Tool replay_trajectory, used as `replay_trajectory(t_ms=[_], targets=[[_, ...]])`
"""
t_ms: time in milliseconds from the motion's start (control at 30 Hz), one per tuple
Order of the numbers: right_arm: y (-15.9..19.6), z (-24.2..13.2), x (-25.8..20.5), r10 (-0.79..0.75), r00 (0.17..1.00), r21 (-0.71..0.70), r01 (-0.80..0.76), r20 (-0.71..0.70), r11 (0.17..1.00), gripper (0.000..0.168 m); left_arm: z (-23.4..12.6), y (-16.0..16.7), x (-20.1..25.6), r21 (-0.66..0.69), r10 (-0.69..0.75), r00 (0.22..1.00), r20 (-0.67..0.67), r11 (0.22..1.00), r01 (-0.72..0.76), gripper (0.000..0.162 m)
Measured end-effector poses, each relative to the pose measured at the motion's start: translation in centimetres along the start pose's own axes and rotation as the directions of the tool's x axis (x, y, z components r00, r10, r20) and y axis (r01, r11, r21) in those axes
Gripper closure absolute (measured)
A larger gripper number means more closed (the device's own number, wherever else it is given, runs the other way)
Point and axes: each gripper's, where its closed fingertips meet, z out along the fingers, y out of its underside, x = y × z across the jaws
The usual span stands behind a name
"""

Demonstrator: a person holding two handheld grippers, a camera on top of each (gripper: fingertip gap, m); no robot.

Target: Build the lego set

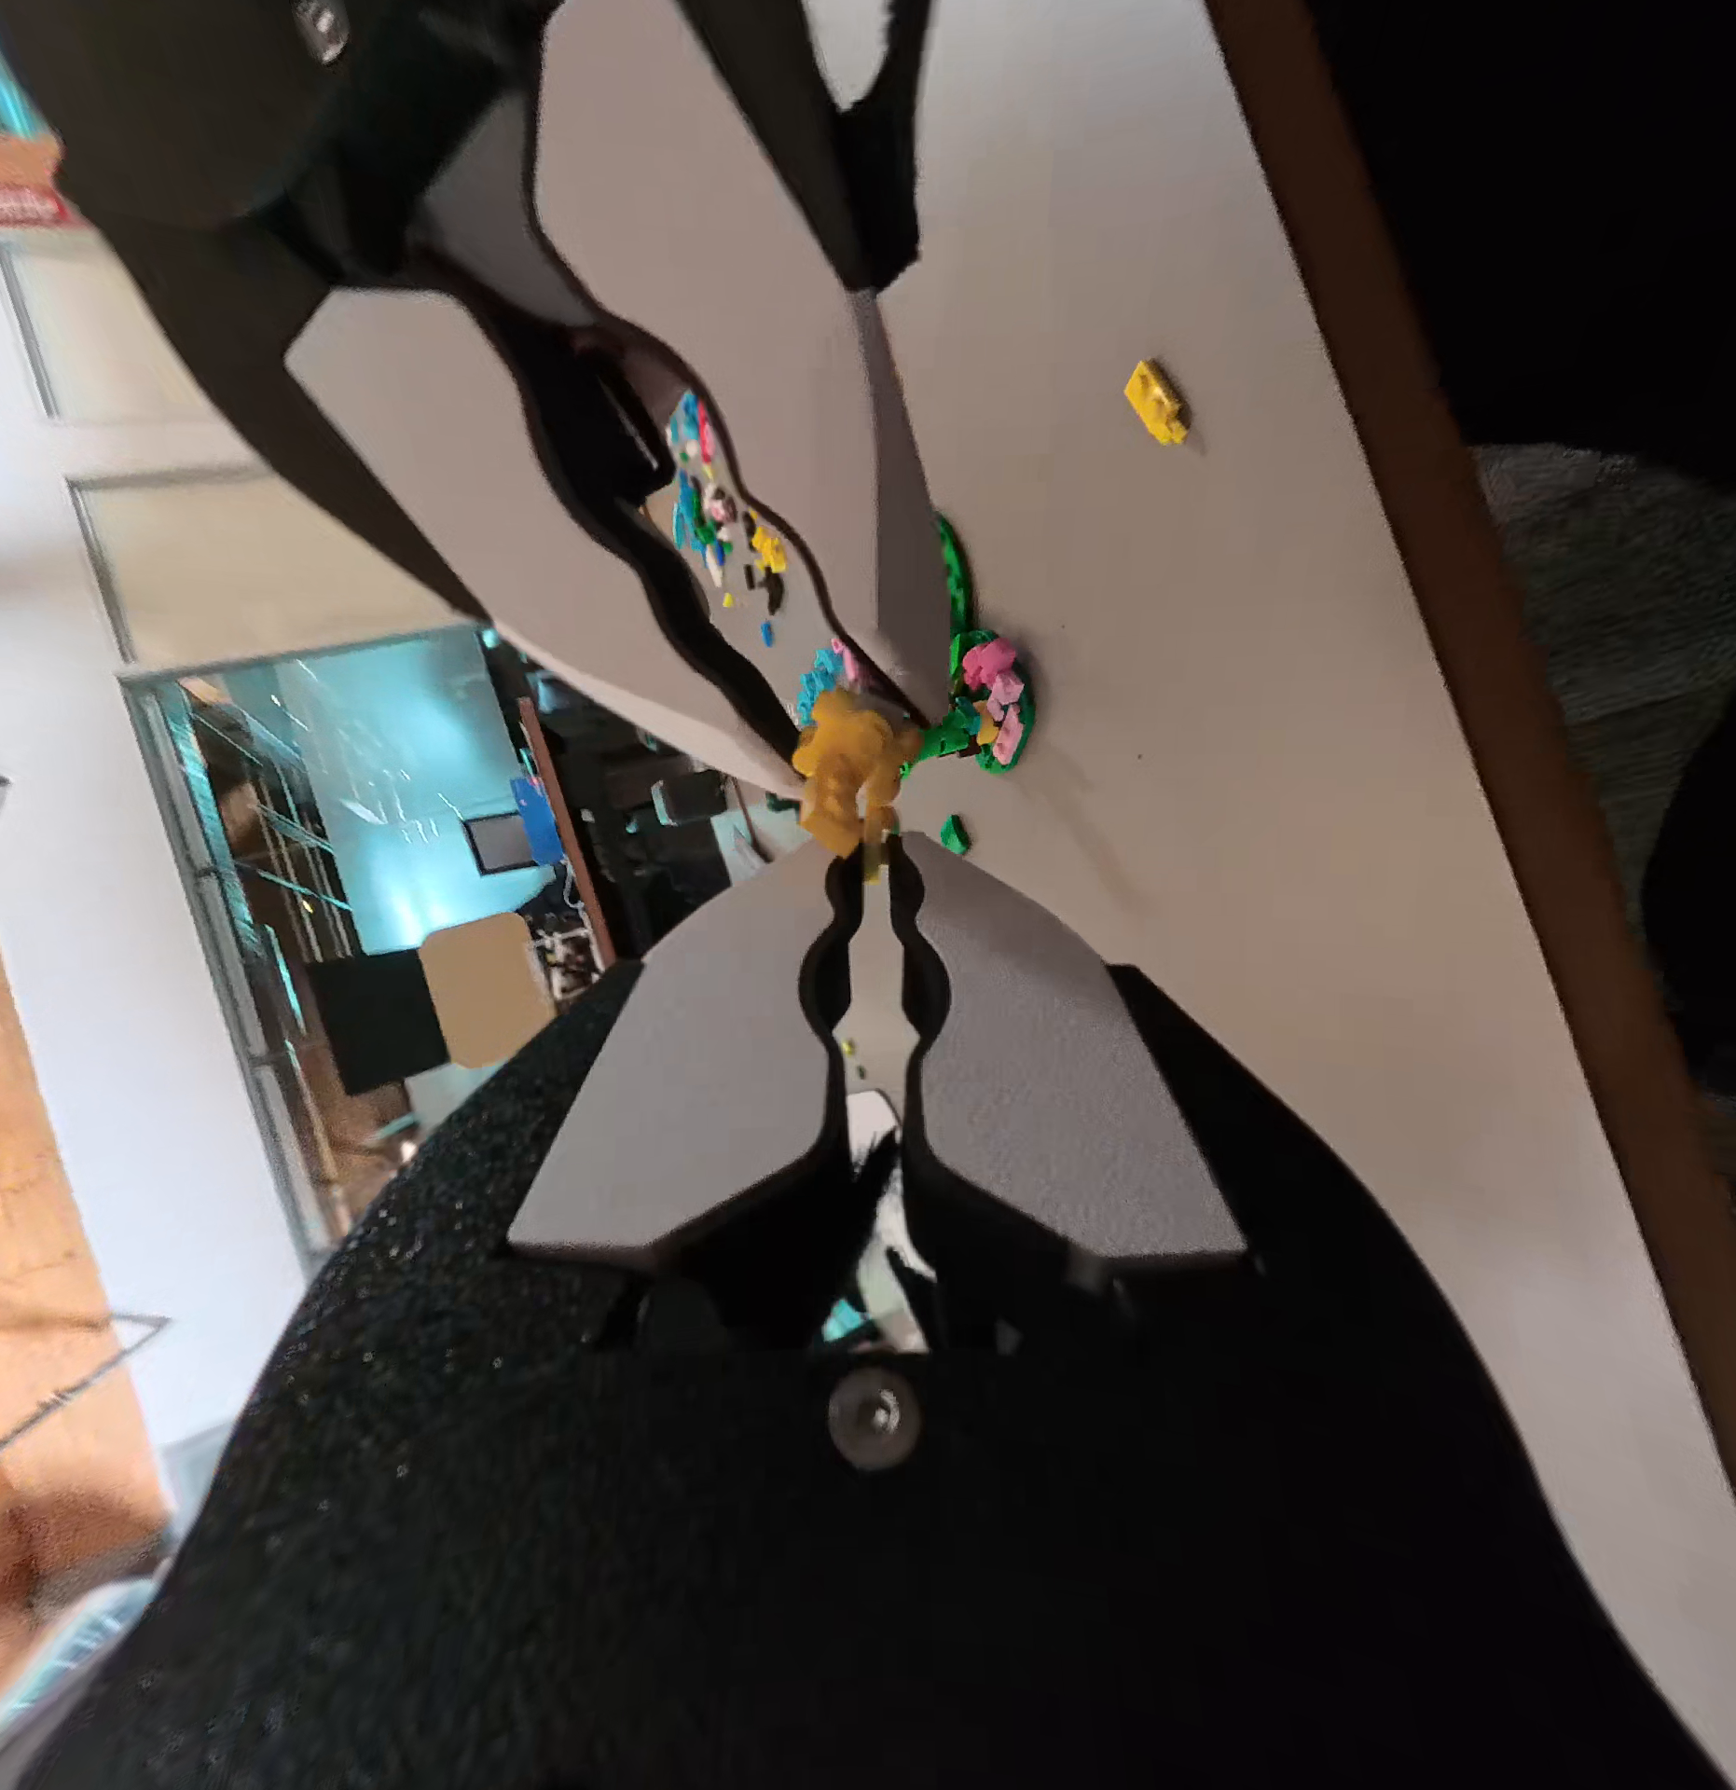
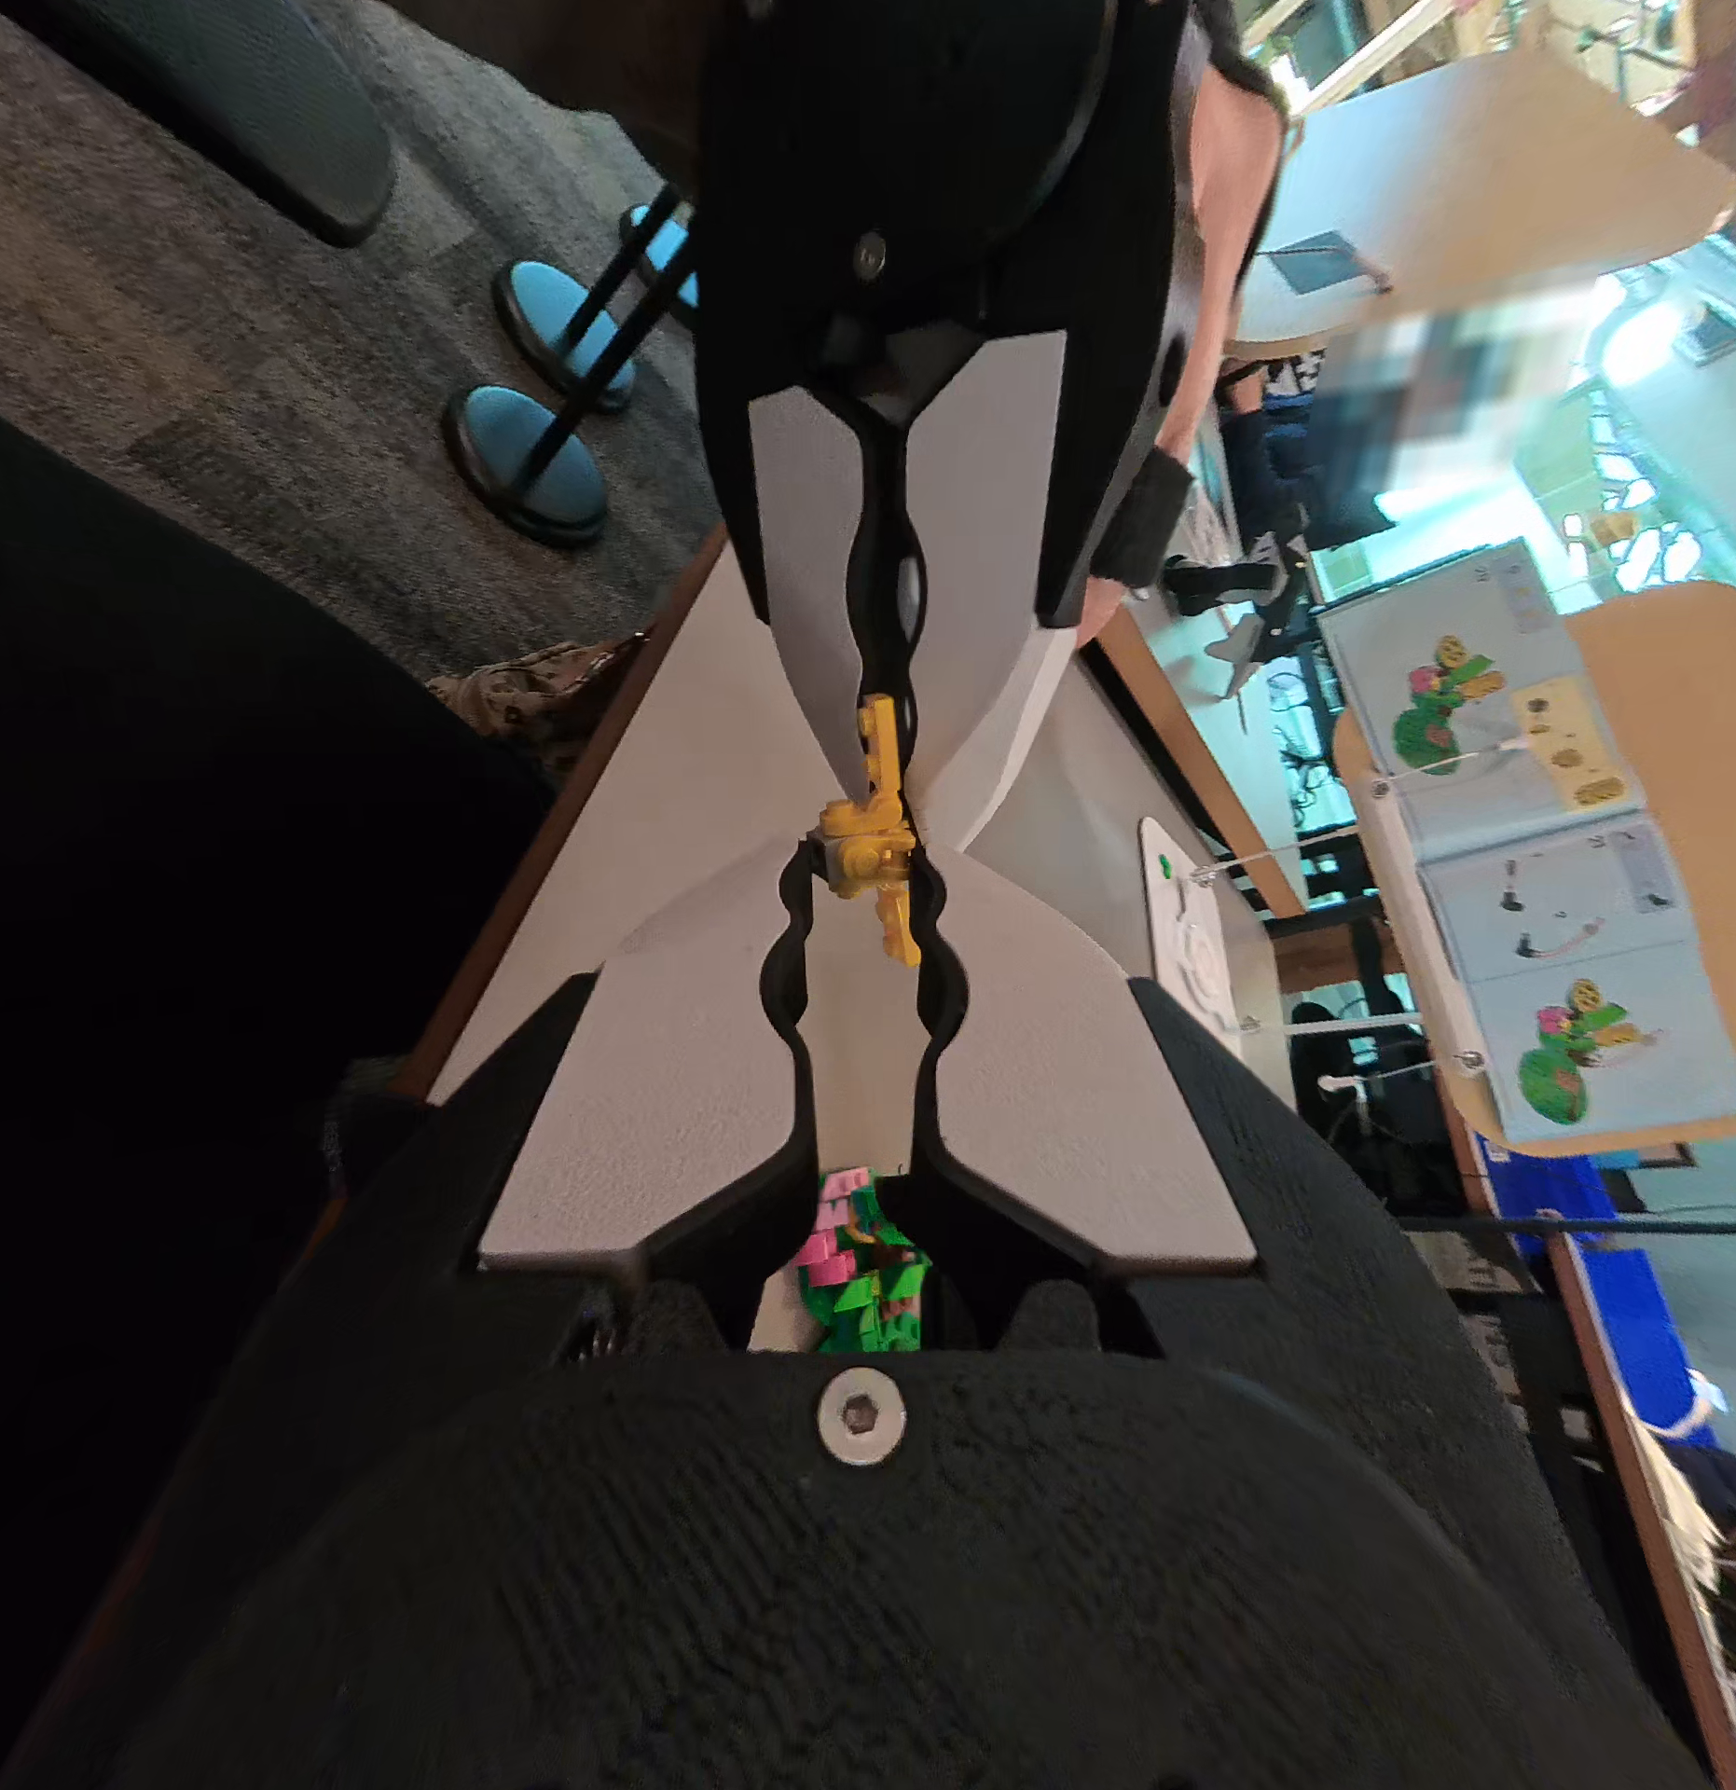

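Yellow lego assembly (image 1: 850, 770), green plant model (image 1: 985, 712) with pink blossoms, a lone yellow brick (image 1: 1157, 401) on the white table (image 1: 1184, 678) (brown-edged); black gripper bodies, pale grey fingers (image 1: 709, 1046).

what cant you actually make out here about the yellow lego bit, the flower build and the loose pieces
- Yellow assembly: left wrist view, motion-blurred; its studs and joints are unreadable.
- Contact between the left gripper, the right gripper and the yellow piece: fingertips cover it in both views.
- Green and pink flower build: right wrist view, mostly hidden behind the gripper's body.
- Loose piece pile: left wrist view, partly covered by the other gripper's finger, too small to sort.
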Motion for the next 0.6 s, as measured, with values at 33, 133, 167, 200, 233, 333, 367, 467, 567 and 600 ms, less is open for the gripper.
replay_trajectory(t_ms=[33,133,167,200,233,333,367,467,567,600], targets=[[0.0,0.0,0.3,-0.001,1.0,0.002,0.001,-0.023,1.0,0.152,0.0,0.1,-0.2,-0.004,-0.048,0.999,0.001,0.999,0.048,0.157],[-0.1,-0.3,1.0,-0.017,0.995,0.008,0.017,-0.094,1.0,0.152,0.0,0.3,-0.5,-0.011,-0.249,0.968,-0.031,0.968,0.249,0.157],[-0.1,-0.4,1.3,-0.027,0.992,0.005,0.028,-0.121,1.0,0.152,0.0,0.4,-0.7,-0.013,-0.296,0.954,-0.034,0.955,0.296,0.157],[-0.2,-0.4,1.5,-0.038,0.989,0.004,0.039,-0.143,0.999,0.151,0.0,0.5,-0.9,-0.013,-0.338,0.94,-0.038,0.941,0.338,0.157],[-0.2,-0.5,1.7,-0.048,0.986,0.002,0.049,-0.157,0.999,0.151,0.0,0.5,-0.9,-0.015,-0.38,0.924,-0.048,0.925,0.379,0.157],[-0.3,-0.7,2.2,-0.081,0.976,-0.014,0.08,-0.203,0.997,0.151,-0.1,0.5,-1.2,-0.003,-0.486,0.872,-0.056,0.873,0.487,0.157],[-0.4,-0.8,2.4,-0.083,0.974,-0.012,0.083,-0.212,0.996,0.151,-0.1,0.4,-1.3,0.012,-0.517,0.854,-0.059,0.855,0.518,0.157],[-0.6,-1.2,2.9,-0.071,0.969,-0.003,0.073,-0.237,0.997,0.151,-0.3,-0.2,-1.4,0.092,-0.598,0.794,-0.109,0.79,0.607,0.139],[-1.2,-2.1,3.6,-0.007,0.969,0.056,0.021,-0.248,0.998,0.151,-1.0,-0.9,-1.5,0.196,-0.611,0.779,-0.142,0.754,0.627,0.105],[-1.4,-2.4,3.8,0.018,0.97,0.079,0.002,-0.244,0.997,0.151,-1.4,-1.3,-2.0,0.259,-0.62,0.773,-0.131,0.731,0.631,0.105]])
